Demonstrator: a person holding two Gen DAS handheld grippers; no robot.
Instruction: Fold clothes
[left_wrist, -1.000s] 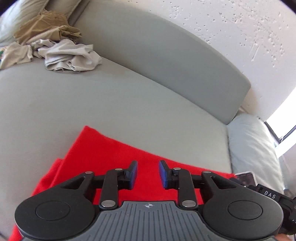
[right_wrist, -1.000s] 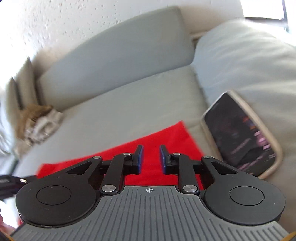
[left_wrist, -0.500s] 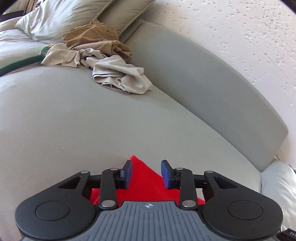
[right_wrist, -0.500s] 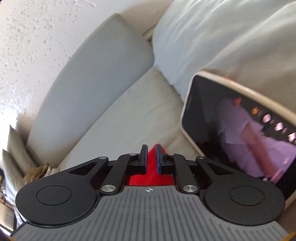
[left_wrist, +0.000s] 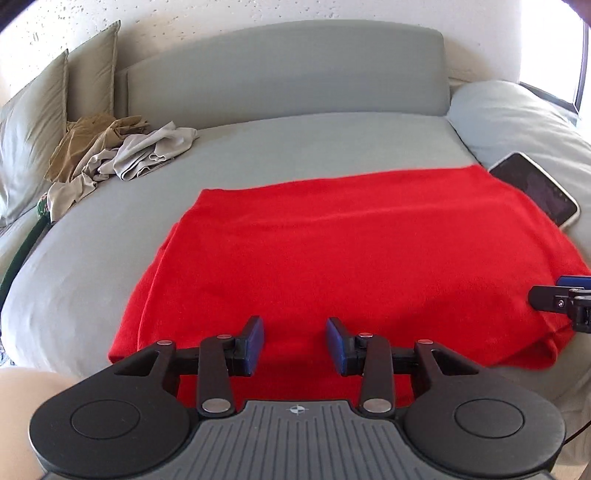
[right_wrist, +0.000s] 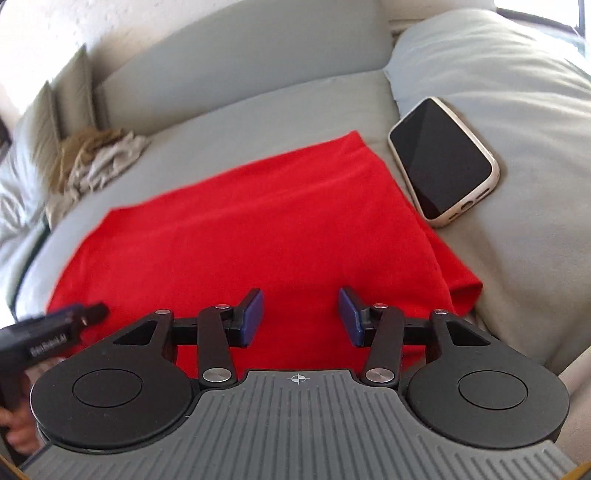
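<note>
A red garment (left_wrist: 351, 251) lies folded flat in a rough rectangle on the grey sofa seat (left_wrist: 258, 147); it also shows in the right wrist view (right_wrist: 251, 229). My left gripper (left_wrist: 294, 345) is open and empty, above the garment's near edge. My right gripper (right_wrist: 300, 318) is open and empty, also above the near edge, toward the garment's right side. The right gripper's fingertips (left_wrist: 554, 293) show at the right edge of the left wrist view. The left gripper's body (right_wrist: 48, 339) shows at the left of the right wrist view.
A heap of beige and tan clothes (left_wrist: 114, 155) lies at the seat's back left, next to two cushions (left_wrist: 37, 122). A phone (right_wrist: 443, 158) lies beside the garment's right edge, against a pale cushion (right_wrist: 517, 92). The sofa backrest (left_wrist: 288, 70) stands behind.
Both grippers pulled back from the garment's far corners toward its near edge. The right gripper, nearly shut over red cloth half a second ago, is now open and empty.
</note>
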